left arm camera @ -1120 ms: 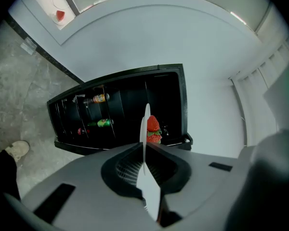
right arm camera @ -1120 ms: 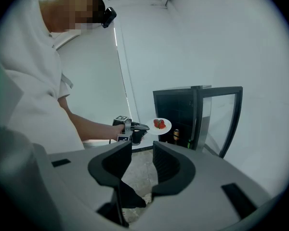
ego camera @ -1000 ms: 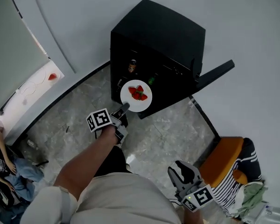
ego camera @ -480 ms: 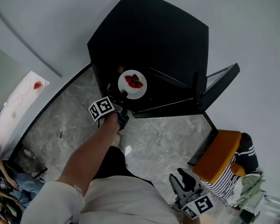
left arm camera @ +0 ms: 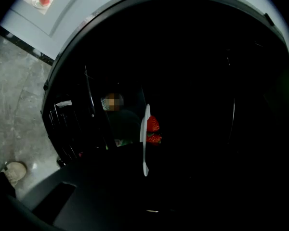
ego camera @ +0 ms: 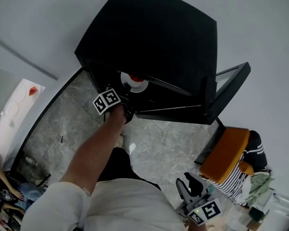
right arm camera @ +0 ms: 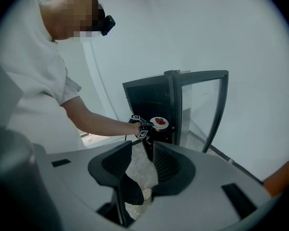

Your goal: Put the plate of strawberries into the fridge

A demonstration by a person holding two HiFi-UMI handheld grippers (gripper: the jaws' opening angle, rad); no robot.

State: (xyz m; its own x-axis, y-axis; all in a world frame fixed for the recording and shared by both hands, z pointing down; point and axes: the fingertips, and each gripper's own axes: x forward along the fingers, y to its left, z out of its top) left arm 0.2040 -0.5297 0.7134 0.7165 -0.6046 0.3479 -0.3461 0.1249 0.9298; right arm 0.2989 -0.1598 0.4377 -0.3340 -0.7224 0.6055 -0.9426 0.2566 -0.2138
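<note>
A white plate (ego camera: pixel 133 83) with red strawberries (ego camera: pixel 135 77) is at the mouth of the black fridge (ego camera: pixel 154 37), partly hidden under the fridge's top edge. My left gripper (ego camera: pixel 127 94) is shut on the plate's near rim. In the left gripper view the plate (left arm camera: pixel 145 138) shows edge-on with the strawberries (left arm camera: pixel 153 125) to its right, inside the dark interior; the jaws are lost in shadow. The fridge door (ego camera: pixel 229 83) stands open to the right. My right gripper (right arm camera: pixel 142 160) hangs low and back, open, with nothing between its fingers. The right gripper view also shows the plate (right arm camera: pixel 159 123).
An orange chair (ego camera: pixel 226 153) with a person in a striped top (ego camera: pixel 245 177) is at the right, near the door. Wire racks (left arm camera: pixel 67 129) and dim items fill the fridge's left side. A marble floor (ego camera: pixel 62 129) lies below, and a white surface (ego camera: pixel 19 93) is at far left.
My left gripper has carried the plate forward, from in front of the fridge into its opening, so the fridge's top now covers part of the plate. The right gripper has stayed put.
</note>
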